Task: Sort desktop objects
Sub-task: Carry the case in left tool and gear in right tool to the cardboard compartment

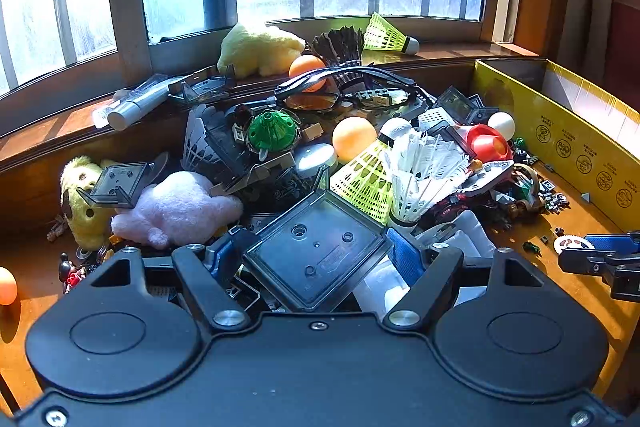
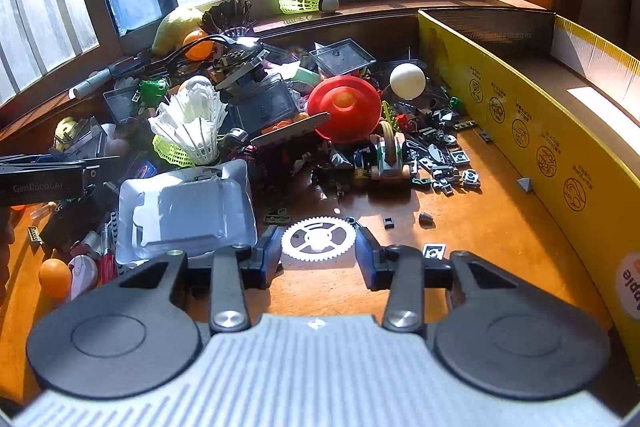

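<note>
My left gripper (image 1: 316, 257) is shut on a dark see-through square plastic case (image 1: 320, 247), which sits tilted between the blue pads (image 1: 405, 254) above the pile. My right gripper (image 2: 318, 255) is shut on a white toothed gear (image 2: 318, 238), its pads touching the gear's two sides just above the wooden desk (image 2: 460, 247). In the left wrist view the right gripper (image 1: 578, 253) shows at the right edge with the gear (image 1: 568, 242) at its tips. The left gripper's black body (image 2: 48, 179) juts in from the left of the right wrist view.
A heap fills the desk: white shuttlecocks (image 1: 420, 171), yellow-green shuttlecocks (image 1: 364, 179), orange balls (image 1: 354, 139), a white ball (image 2: 407, 81), a red cup (image 2: 344, 109), plush toys (image 1: 180, 209), black glasses (image 1: 344, 95), small bricks (image 2: 440, 155) and a clear blister tray (image 2: 188, 207). A yellow cardboard wall (image 2: 540, 131) stands on the right. The window sill (image 1: 60, 123) runs behind.
</note>
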